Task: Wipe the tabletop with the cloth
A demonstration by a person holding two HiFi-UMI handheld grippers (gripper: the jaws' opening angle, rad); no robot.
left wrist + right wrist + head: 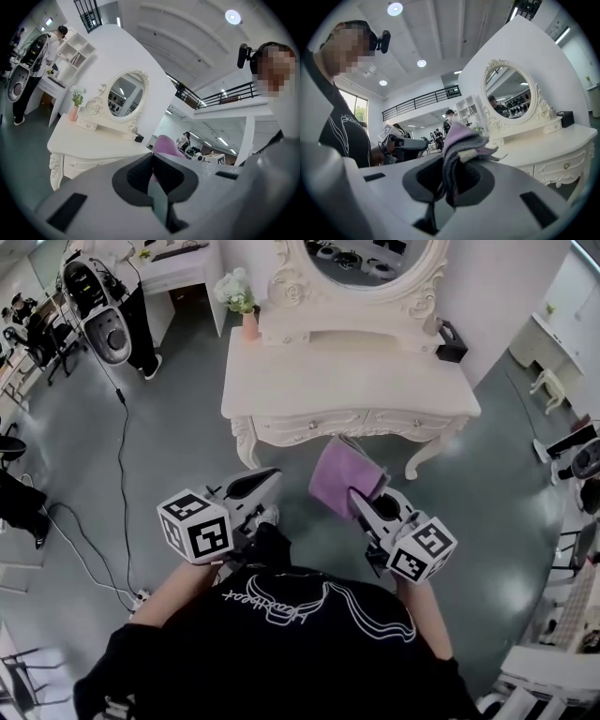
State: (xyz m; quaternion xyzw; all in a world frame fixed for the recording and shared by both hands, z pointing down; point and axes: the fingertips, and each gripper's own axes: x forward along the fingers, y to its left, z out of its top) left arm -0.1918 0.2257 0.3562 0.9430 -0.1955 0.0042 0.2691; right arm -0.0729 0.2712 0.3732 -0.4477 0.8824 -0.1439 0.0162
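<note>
A folded purple cloth (343, 474) hangs in front of the white dressing table (347, 381), held off the floor below the table's front edge. My right gripper (361, 495) is shut on the cloth (461, 145), which bunches up between its jaws. My left gripper (267, 476) is shut with nothing in it, level with the right one and to its left; its jaws (151, 171) meet. The tabletop (89, 143) is bare cream white, with an oval mirror (370, 263) at its back.
A pink vase with a plant (246, 306) stands at the table's back left corner and a dark box (452, 341) at its back right. Cables (122, 465) trail over the grey floor at left. A machine on a stand (98, 306) and chairs (19, 334) stand further left.
</note>
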